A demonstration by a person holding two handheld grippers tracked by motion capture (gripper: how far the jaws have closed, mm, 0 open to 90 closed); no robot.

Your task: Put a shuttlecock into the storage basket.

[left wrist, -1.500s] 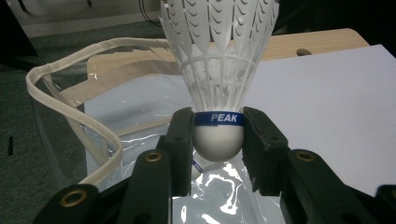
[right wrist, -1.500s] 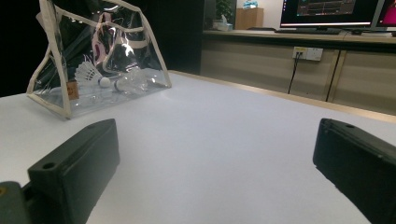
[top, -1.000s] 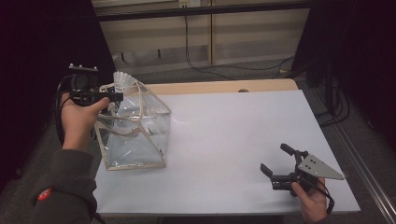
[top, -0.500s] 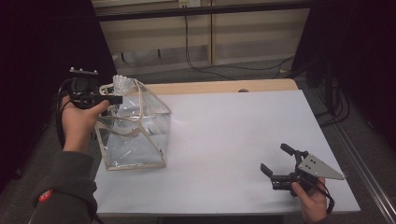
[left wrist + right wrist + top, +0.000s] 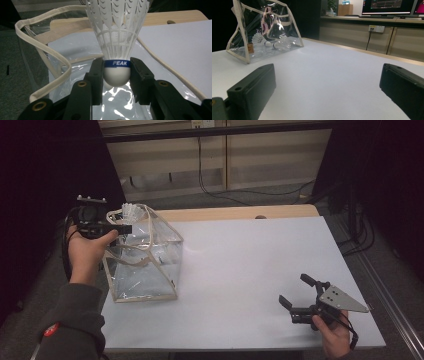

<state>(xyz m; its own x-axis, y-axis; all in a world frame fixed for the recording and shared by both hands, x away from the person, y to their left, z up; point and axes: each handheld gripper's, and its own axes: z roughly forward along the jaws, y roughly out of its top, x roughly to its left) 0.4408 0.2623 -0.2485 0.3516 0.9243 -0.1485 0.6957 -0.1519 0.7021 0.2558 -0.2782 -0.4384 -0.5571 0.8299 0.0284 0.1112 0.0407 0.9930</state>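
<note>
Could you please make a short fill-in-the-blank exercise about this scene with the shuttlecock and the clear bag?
1. The left tool is shut on a white ____.
2. The blue band on the shuttlecock reads ____.
3. The right tool rests with its jaws ____.
4. The clear bag stands on the table's ____ side in the high view.

Missing words: shuttlecock; PEAK; open; left

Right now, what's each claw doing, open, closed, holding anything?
Left claw: closed on the shuttlecock, above the clear bag.
Right claw: open, holding nothing.

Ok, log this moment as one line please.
left claw: shut on shuttlecock, cork down | above clear bag opening | right claw: open, idle on table
</note>
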